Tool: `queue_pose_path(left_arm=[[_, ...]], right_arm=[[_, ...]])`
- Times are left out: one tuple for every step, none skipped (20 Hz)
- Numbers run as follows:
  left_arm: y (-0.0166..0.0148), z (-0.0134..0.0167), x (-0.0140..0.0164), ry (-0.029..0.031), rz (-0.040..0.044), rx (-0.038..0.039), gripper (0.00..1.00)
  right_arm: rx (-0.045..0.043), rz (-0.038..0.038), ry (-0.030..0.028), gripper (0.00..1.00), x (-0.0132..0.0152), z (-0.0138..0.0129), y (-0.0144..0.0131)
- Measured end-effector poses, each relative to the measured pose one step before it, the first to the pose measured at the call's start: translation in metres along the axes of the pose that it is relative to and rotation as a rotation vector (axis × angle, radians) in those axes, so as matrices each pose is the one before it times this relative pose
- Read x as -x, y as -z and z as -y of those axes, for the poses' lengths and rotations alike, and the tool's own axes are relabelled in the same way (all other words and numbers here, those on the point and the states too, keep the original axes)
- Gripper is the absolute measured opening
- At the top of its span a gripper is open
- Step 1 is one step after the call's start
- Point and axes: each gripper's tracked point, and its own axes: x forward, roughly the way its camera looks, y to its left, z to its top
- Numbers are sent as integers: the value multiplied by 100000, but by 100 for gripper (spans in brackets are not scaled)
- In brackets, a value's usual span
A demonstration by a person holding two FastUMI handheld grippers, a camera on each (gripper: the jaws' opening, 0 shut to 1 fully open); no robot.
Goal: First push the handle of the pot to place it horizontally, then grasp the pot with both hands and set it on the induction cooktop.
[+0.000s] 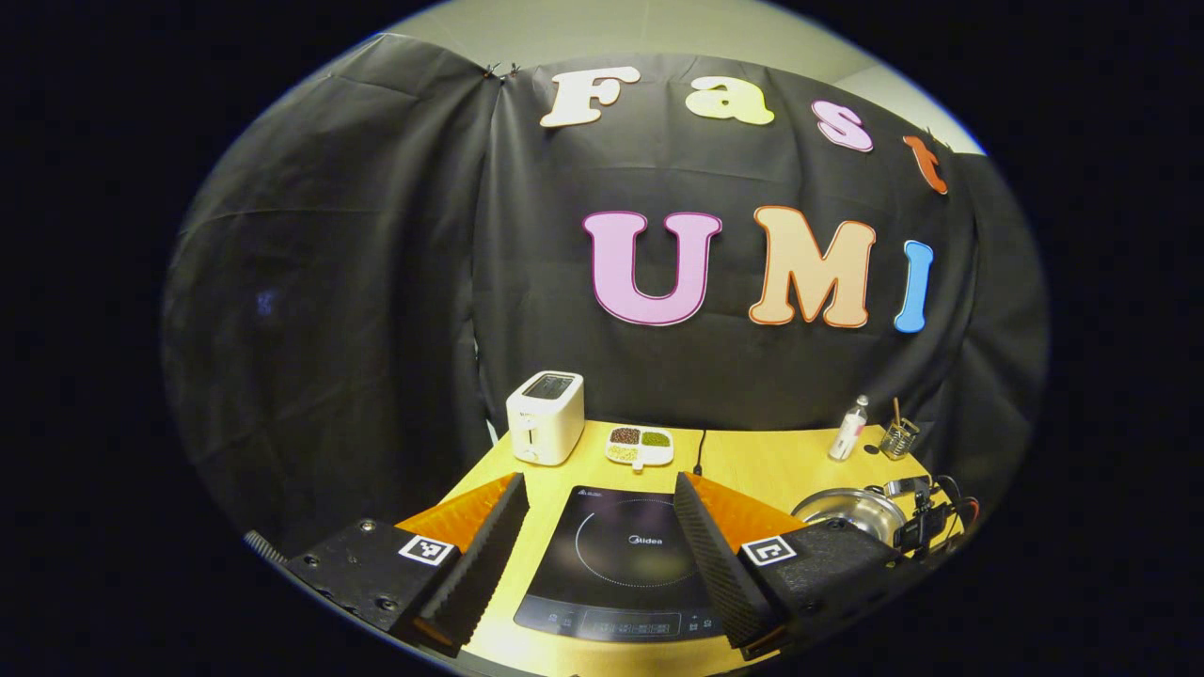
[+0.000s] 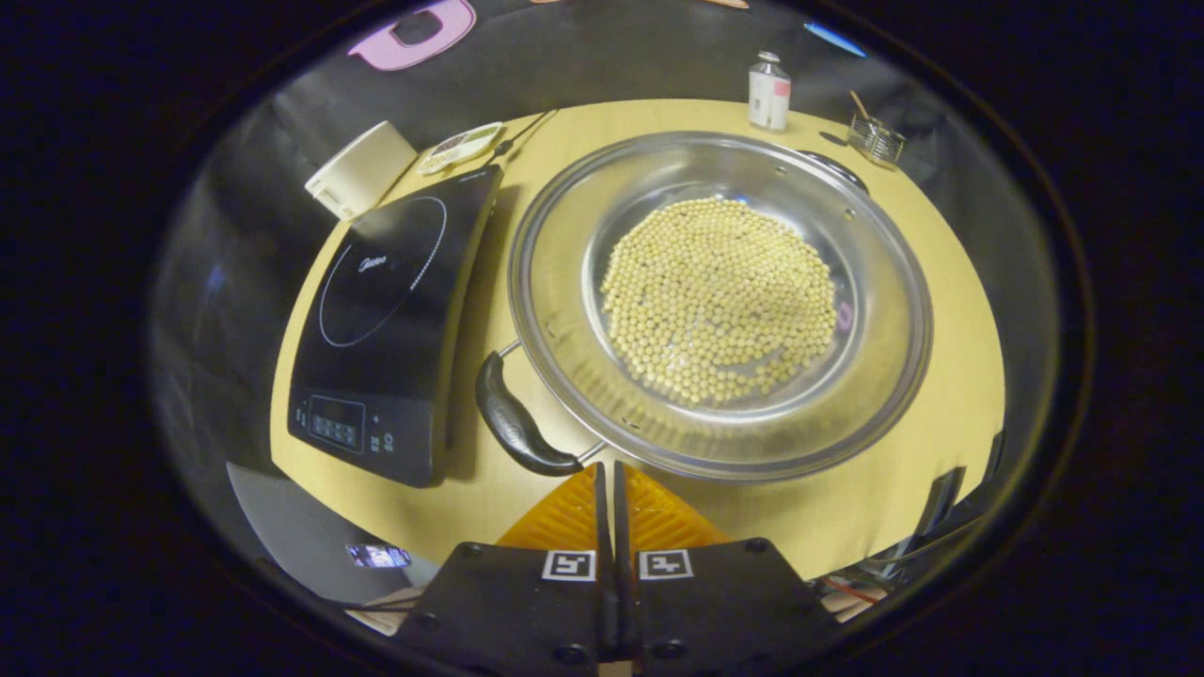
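Note:
A wide steel pot [image 2: 555, 310] holding yellow beans [image 2: 720, 301] sits on the wooden table, to the right of the black induction cooktop [image 2: 395, 320]. Its near black handle [image 2: 513, 418] points toward the cooktop's front corner; the far handle [image 2: 832, 167] lies at the back rim. My right gripper [image 2: 611, 467] is shut with nothing in it, its tips just right of the near handle's end. My left gripper [image 1: 598, 478] hangs open above the cooktop [image 1: 616, 555], which lies between its fingers. The pot [image 1: 847, 510] shows at the right in the left gripper view.
At the back of the table stand a white toaster [image 1: 546, 417], a divided dish of beans [image 1: 640, 445], a small bottle [image 1: 848, 428] and a wire holder [image 1: 898, 437]. A cord [image 1: 700, 451] runs behind the cooktop. Black cloth walls the booth.

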Motion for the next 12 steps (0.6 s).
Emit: queue_pose_path(left_arm=[[246, -242, -145, 438, -487, 608, 92], [203, -181, -167, 509, -500, 609, 96], [331, -294, -214, 363, -583, 484, 92], [221, -256, -178, 225, -485, 265, 96], [150, -281, -256, 126, -372, -7, 95], [275, -359, -241, -27, -495, -356, 96], [273, -374, -234, 29, -426, -487, 96], [414, -227, -351, 94, -859, -490, 95], [347, -163, -317, 79, -718, -327, 96], [267, -93, -281, 270, -575, 52, 96], [229, -41, -304, 492, -643, 442, 96], [324, -162, -212, 664, -807, 727, 96]], right_arm=[[-2255, 338, -419, 3, -207, -543, -341], [-1822, 225, -153, 3, -230, -583, -370], [-1571, 417, 67, 3, -271, -432, -271], [-1302, 447, 112, 3, -201, -554, -411], [-1330, 354, 108, 3, -189, -449, -367], [-1420, 401, 72, 3, -193, -406, -356], [-1166, 326, 8, 0, -307, -474, -311], [-1308, 332, -135, 0, -239, -449, -452], [-1053, 139, -512, 0, -359, -661, -265], [-436, 556, -112, 3, -239, -611, -459], [-1, 373, 489, 3, -341, -464, -318], [211, 412, 748, 3, -359, -396, -406]])
